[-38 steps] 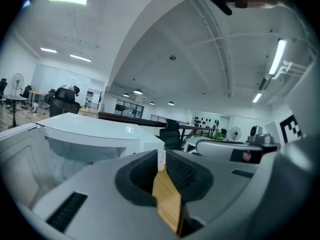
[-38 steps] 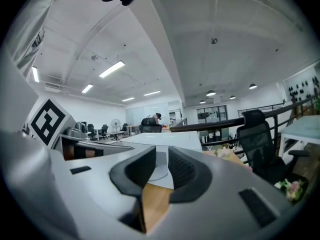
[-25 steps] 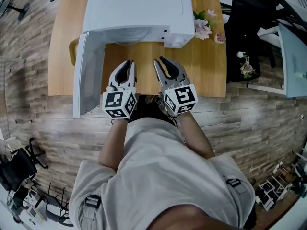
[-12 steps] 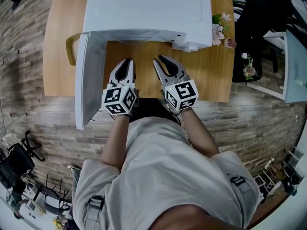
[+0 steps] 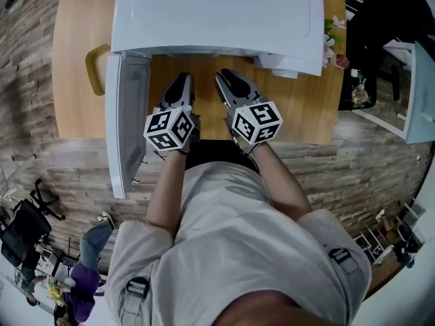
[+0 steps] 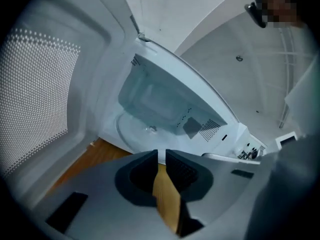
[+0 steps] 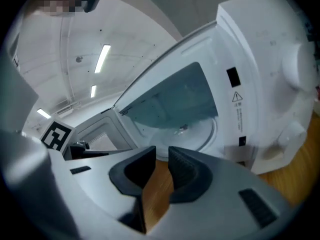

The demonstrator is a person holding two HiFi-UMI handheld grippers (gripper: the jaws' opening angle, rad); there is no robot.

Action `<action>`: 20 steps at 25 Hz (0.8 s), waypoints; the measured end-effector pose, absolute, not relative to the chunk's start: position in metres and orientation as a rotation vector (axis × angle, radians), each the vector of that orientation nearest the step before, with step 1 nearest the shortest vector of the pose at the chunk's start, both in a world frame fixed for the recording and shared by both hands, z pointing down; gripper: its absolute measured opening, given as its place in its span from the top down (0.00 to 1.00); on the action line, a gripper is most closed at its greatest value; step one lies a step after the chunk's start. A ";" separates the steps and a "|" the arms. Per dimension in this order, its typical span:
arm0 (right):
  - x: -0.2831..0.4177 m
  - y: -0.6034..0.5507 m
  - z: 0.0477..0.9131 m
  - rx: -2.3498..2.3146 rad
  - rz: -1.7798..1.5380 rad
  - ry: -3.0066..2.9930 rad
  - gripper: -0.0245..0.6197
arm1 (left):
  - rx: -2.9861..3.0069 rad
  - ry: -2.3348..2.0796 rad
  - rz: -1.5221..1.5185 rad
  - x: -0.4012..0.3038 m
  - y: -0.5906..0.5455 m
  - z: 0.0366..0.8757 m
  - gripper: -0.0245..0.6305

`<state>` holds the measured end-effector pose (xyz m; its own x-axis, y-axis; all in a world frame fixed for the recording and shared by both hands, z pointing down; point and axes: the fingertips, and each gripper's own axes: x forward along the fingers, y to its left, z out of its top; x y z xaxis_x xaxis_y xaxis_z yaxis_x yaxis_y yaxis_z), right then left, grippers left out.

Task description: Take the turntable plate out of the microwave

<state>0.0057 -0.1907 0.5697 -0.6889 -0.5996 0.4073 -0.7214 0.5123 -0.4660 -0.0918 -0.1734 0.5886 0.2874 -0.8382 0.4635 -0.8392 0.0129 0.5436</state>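
The white microwave (image 5: 217,12) stands on a wooden table (image 5: 75,66) with its door (image 5: 126,114) swung open to the left. Its glass turntable plate (image 6: 136,136) lies flat on the cavity floor and also shows in the right gripper view as the plate (image 7: 200,134). Both grippers hover side by side just in front of the opening, pointing in and slightly down. The left gripper (image 5: 181,80) (image 6: 161,154) has its jaws a narrow gap apart with nothing between them. The right gripper (image 5: 228,78) (image 7: 162,154) is likewise slightly open and empty. Neither touches the plate.
The open door flanks the left gripper closely. Pink flowers (image 5: 335,36) sit at the table's right edge beside the microwave's control panel (image 7: 280,74). A yellow handle-like object (image 5: 94,63) lies left of the door. A dark chair (image 5: 380,19) stands to the right.
Both grippers have moved forward together, closer to the microwave's opening, and rolled somewhat. Their jaw gaps look the same. The plate has not moved.
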 end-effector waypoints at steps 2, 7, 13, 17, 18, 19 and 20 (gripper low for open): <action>0.003 -0.197 0.580 1.153 0.989 -2.544 0.83 | 1.769 -1.516 -0.009 -0.096 -0.179 0.598 0.87; -0.002 -0.209 0.610 1.198 1.222 -2.468 0.83 | 1.704 -1.498 -0.046 -0.106 -0.192 0.619 0.86; -0.002 -0.218 0.635 1.272 1.489 -2.368 0.80 | 1.588 -1.447 -0.154 -0.111 -0.201 0.637 0.79; -0.002 -0.222 0.643 1.307 1.624 -2.325 0.76 | 1.535 -1.408 -0.236 -0.112 -0.206 0.643 0.75; -0.002 -0.223 0.645 1.315 1.645 -2.317 0.75 | 1.526 -1.403 -0.251 -0.112 -0.207 0.644 0.74; -0.002 -0.224 0.646 1.320 1.662 -2.311 0.75 | 1.516 -1.399 -0.262 -0.114 -0.207 0.646 0.74; -0.003 -0.225 0.647 1.321 1.679 -2.308 0.74 | 1.505 -1.397 -0.271 -0.115 -0.208 0.648 0.73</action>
<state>-0.0033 -0.2251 0.6470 -0.6472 -0.6180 0.4462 -0.6149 0.0773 -0.7848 -0.1151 -0.2079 0.6483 0.3013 -0.8401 0.4511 -0.6105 0.1935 0.7680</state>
